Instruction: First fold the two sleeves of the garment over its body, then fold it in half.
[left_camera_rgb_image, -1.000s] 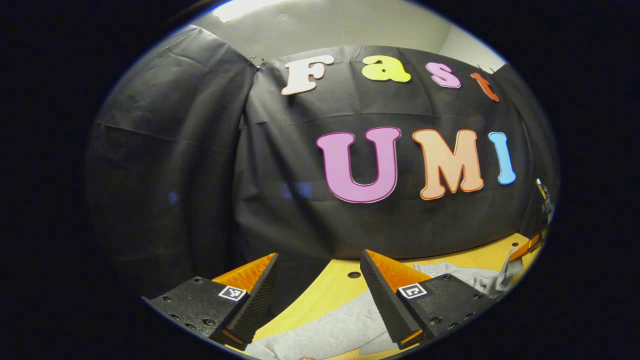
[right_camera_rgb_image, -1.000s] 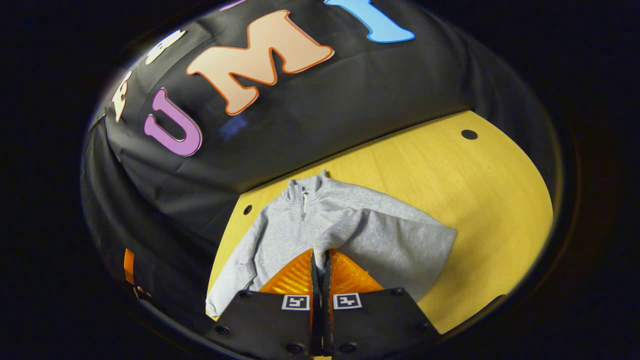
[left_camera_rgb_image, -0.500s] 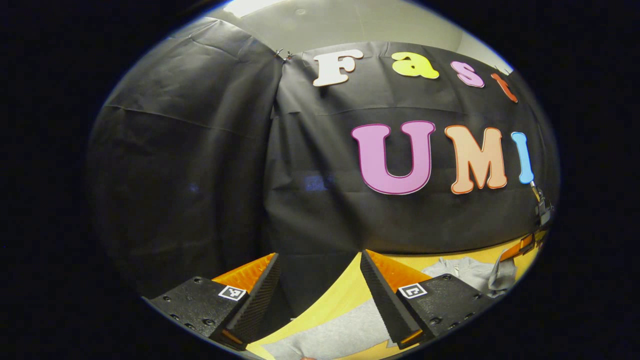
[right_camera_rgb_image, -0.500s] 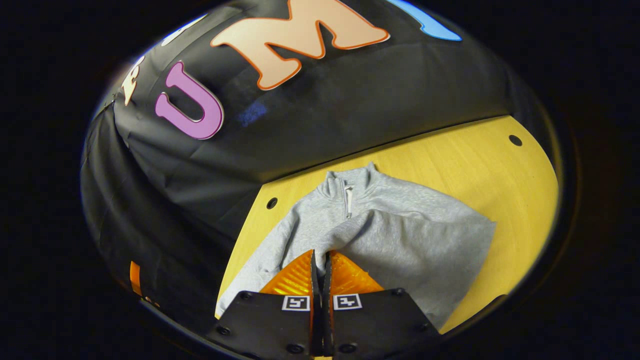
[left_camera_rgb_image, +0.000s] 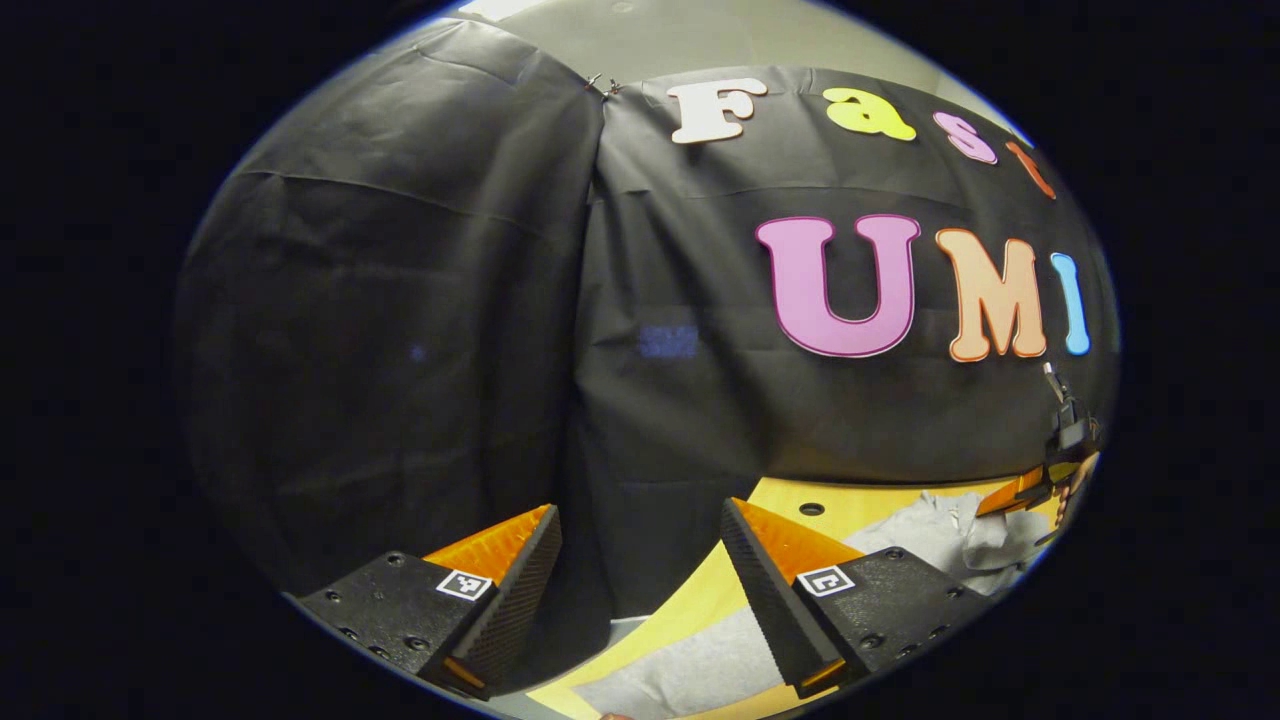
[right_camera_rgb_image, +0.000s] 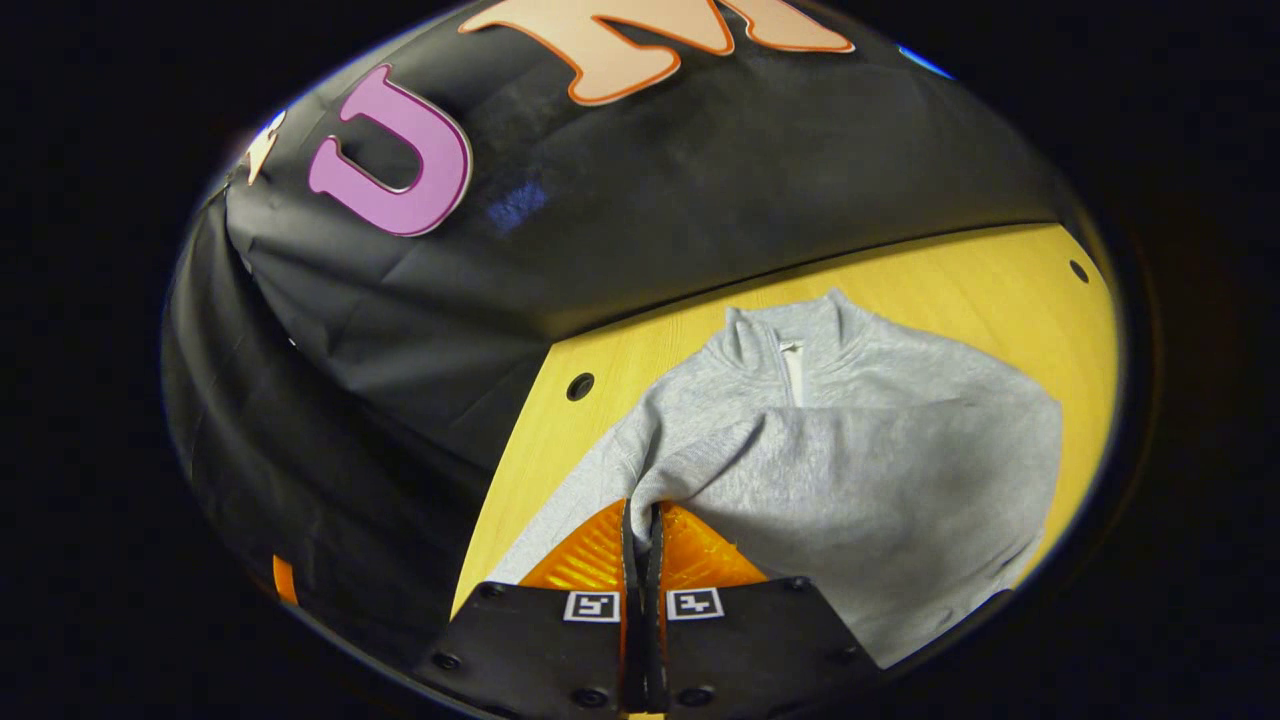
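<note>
A grey zip-neck sweatshirt (right_camera_rgb_image: 880, 470) lies on the yellow table (right_camera_rgb_image: 960, 280), collar (right_camera_rgb_image: 790, 345) toward the wall. In the right gripper view my right gripper (right_camera_rgb_image: 641, 510) is shut on the cuff end of one sleeve (right_camera_rgb_image: 720, 465), which lies folded across the body. The other sleeve (right_camera_rgb_image: 560, 510) runs down along the table's left edge. In the left gripper view my left gripper (left_camera_rgb_image: 640, 520) stands open above the table's edge with nothing between its fingers. That grey sleeve (left_camera_rgb_image: 690, 665) lies below it. Far right, the right gripper (left_camera_rgb_image: 1040, 485) pinches the sweatshirt (left_camera_rgb_image: 940, 535).
The black cloth wall stands close behind the table and wraps round its left side. Round holes (right_camera_rgb_image: 579, 386) (right_camera_rgb_image: 1078, 270) mark the tabletop near the back. Bare wood (right_camera_rgb_image: 1000, 270) lies to the right of the collar.
The right gripper has carried the sleeve further across the body toward the table's left side. The left gripper view has swung left, with less table and sweatshirt in it; its jaws stay apart.
</note>
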